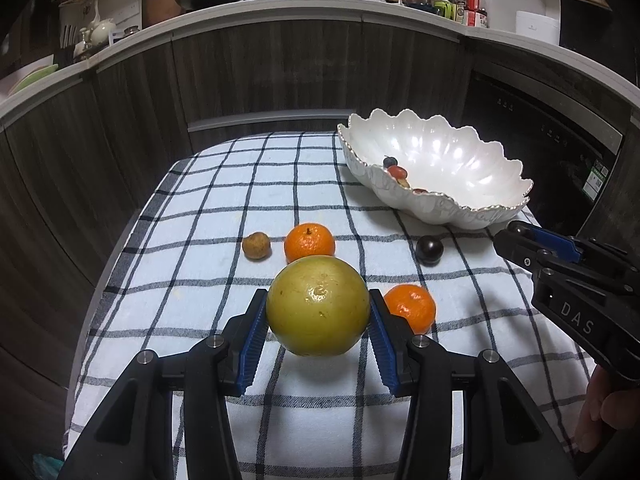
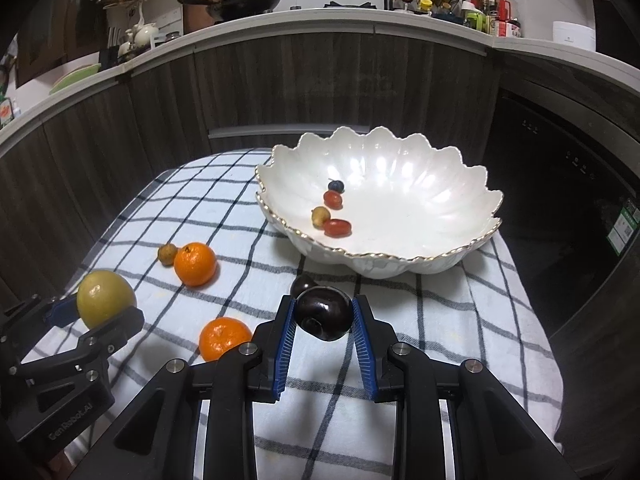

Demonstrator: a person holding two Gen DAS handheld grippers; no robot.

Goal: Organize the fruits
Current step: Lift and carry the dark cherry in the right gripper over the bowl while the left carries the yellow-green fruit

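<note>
Big yellow-green fruit (image 1: 318, 306) sits center frame, off the cloth. Dark plum (image 2: 323, 312) is lifted too, lower center. Two oranges (image 1: 309, 242) (image 1: 411, 306) lie mid-frame; scalloped white bowl (image 2: 460, 208) upper right holds small fruits.

Both tools are chunky black plastic, the left tool (image 1: 318, 312) and right tool (image 2: 323, 314), with ribbed blue pads, silver screws, white lettering.

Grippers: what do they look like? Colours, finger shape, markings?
Both the left gripper and right gripper are matte black frames with silver round bolt heads and two angled fingers faced with ribbed blue pads. White lettering marks the bodies: "DAS" on the right one, "GenRobot.AI" on the left. No cables or sleeves show.
</note>
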